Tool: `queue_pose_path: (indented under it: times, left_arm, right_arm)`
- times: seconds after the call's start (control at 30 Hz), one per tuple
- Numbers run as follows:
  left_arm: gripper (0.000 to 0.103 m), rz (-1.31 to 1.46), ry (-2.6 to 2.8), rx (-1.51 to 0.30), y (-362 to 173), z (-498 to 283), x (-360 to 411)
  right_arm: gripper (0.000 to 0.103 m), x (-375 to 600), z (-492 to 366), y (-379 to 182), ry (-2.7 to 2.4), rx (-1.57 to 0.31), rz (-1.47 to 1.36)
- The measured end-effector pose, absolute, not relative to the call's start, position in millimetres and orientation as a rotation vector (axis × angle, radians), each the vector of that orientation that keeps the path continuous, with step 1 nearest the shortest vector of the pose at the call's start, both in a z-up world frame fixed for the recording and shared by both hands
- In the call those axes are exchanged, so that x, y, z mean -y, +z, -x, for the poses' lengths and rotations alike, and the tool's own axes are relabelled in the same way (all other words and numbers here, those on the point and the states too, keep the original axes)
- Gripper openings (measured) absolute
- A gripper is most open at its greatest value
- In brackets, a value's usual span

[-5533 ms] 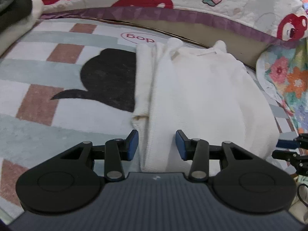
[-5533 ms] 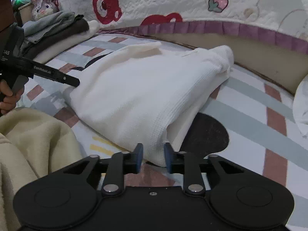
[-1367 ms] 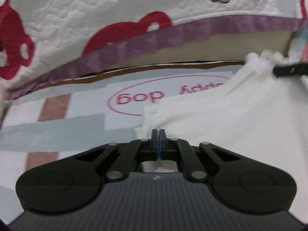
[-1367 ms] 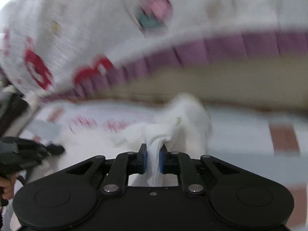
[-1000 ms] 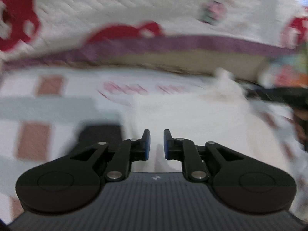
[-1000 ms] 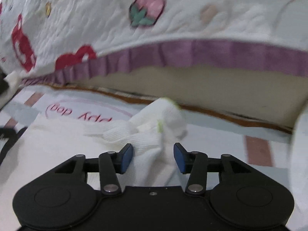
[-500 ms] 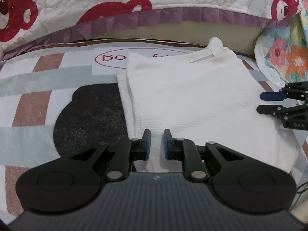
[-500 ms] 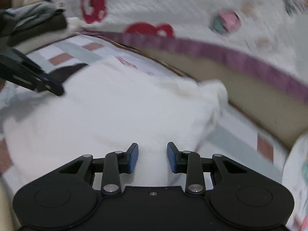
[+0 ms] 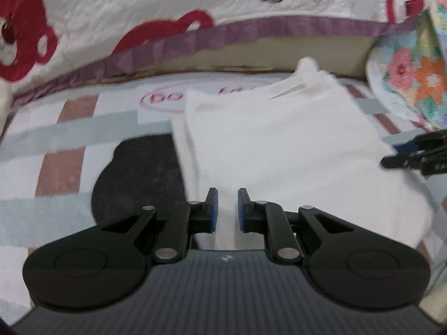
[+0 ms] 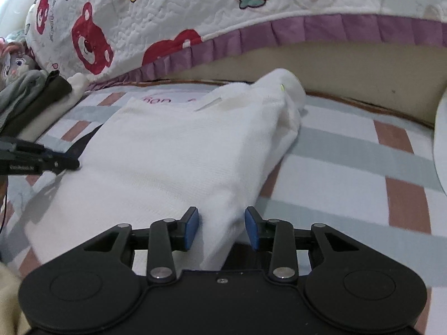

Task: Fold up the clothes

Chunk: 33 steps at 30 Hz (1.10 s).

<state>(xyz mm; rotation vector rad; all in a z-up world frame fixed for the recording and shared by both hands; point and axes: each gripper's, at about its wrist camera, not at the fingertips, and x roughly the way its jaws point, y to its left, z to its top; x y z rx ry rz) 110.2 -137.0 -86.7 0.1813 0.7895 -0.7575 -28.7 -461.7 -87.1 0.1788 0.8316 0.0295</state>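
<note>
Two hand-held grippers sit at the near end of one white garment (image 9: pixel 282 150), and both have let go. The left hand-held gripper (image 9: pixel 225 209) has its blue pads a little apart over the garment's near left corner, holding nothing. The right hand-held gripper (image 10: pixel 221 227) has its pads wider apart, one on each side of the garment's near right edge, not squeezing it.

The white garment (image 10: pixel 178 156) lies folded flat on a striped rug (image 10: pixel 349 167) with grey and brown bands. Its long side runs from the near edge of the rug toward the far edge, where a bed (image 10: pixel 335 61) stands. The rolled, lumpy end points at the bed. A quilt (image 10: pixel 195 5) with red bears hangs over the bed's side. Some folded clothes (image 10: pixel 33 95) are stacked at the rug's far left corner.
</note>
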Motion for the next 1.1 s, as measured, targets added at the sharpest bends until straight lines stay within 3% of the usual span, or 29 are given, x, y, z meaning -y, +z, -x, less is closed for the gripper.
queue_pose_path:
  times: [0.33,0.7,0.97,1.03,1.07,1.1]
  left_arm:
    - [0.022,-0.260,-0.834,-0.831,-85.2,-77.8,174.9]
    - [0.035,-0.272,-1.020,-0.759,-70.0,-45.4,199.6]
    - [0.042,-0.313,-1.144,-0.720,-68.2,-25.3,210.2]
    - [0.042,-0.315,-1.178,-0.701,-65.6,-21.5,209.6]
    - [0.042,-0.316,-1.197,-0.691,-64.3,-19.7,209.5]
    - [0.045,-0.324,-1.220,-0.678,-62.8,-17.2,210.1]
  right_arm:
    - [0.045,491.6,60.1,-93.0,0.055,-0.871,-0.541]
    - [0.061,476.7,121.6,-118.4,0.077,-0.978,-0.809]
    - [0.076,478.0,116.2,-138.6,0.035,-0.897,-1.100]
    - [0.071,476.0,117.0,-143.3,0.028,-0.877,-1.165]
    - [0.051,474.5,117.4,-144.5,0.024,-0.873,-1.180]
    - [0.037,473.1,117.9,-143.4,0.026,-0.864,-1.182]
